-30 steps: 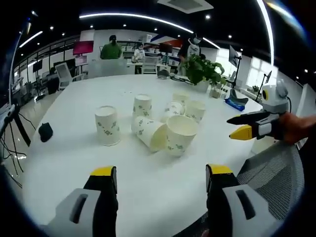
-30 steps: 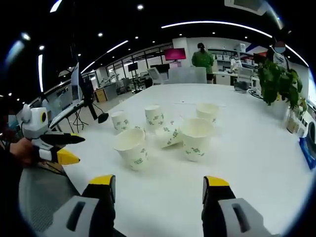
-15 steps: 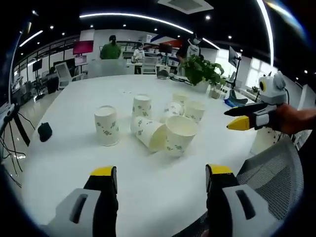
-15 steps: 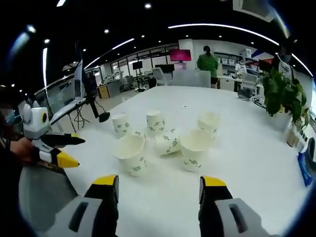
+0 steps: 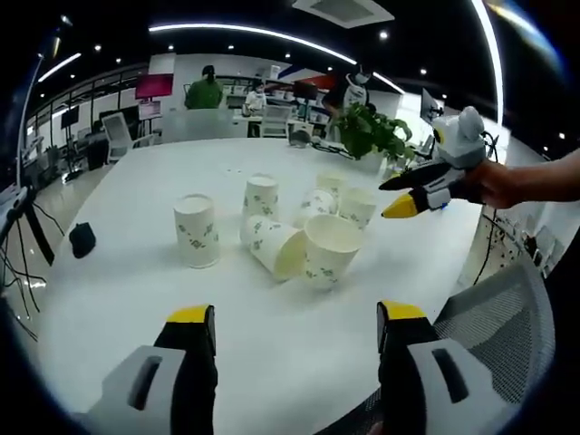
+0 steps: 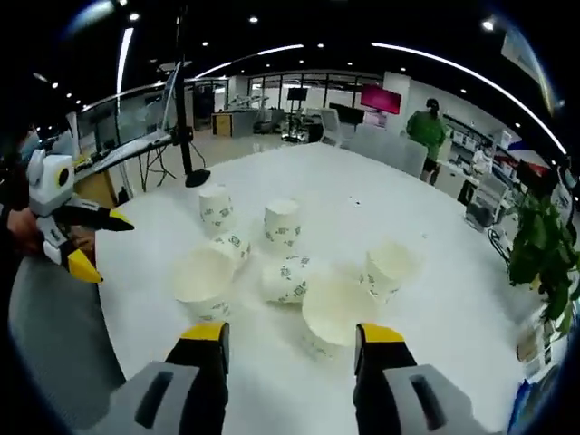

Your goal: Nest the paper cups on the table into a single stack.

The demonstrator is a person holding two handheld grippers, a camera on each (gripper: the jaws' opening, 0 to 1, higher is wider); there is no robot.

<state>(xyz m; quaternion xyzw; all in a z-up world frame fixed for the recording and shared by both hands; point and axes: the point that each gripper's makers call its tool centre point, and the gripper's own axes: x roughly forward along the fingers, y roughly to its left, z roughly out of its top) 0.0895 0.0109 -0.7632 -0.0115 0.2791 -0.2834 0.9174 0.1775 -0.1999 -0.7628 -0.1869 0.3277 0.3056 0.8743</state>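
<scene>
Paper cups, white with a green leaf print, sit clustered mid-surface on the round white surface [image 5: 109, 299]. None nested yet.

Left gripper view: one upright cup [image 5: 197, 230] stands alone at the left of the group; a tipped cup [image 5: 275, 246] lies on its side, mouth toward the camera; a wide-mouthed cup [image 5: 327, 248] stands just beside it on the right, apparently touching. More cups behind, including a far upright cup [image 5: 261, 195].

Left claw [image 5: 294, 331]: jaws apart, nothing between them, near edge of the surface, well short of the cups. Right claw [image 6: 290, 349]: jaws apart, empty, poised over the cluster with a rim-up cup [image 6: 332, 313] just ahead of it (seen from the left gripper view it hangs at the right of the group, yellow tips parted).

Handling, as judged: thin paper, very light, walls crush easily, so a light pinch. They will skid or tip on the smooth top if nudged. Best hold looks like across the rolled rim, one jaw inside and one outside, where the wall is stiffest. The tipped cup likely needs a side pinch near its mouth.
</scene>
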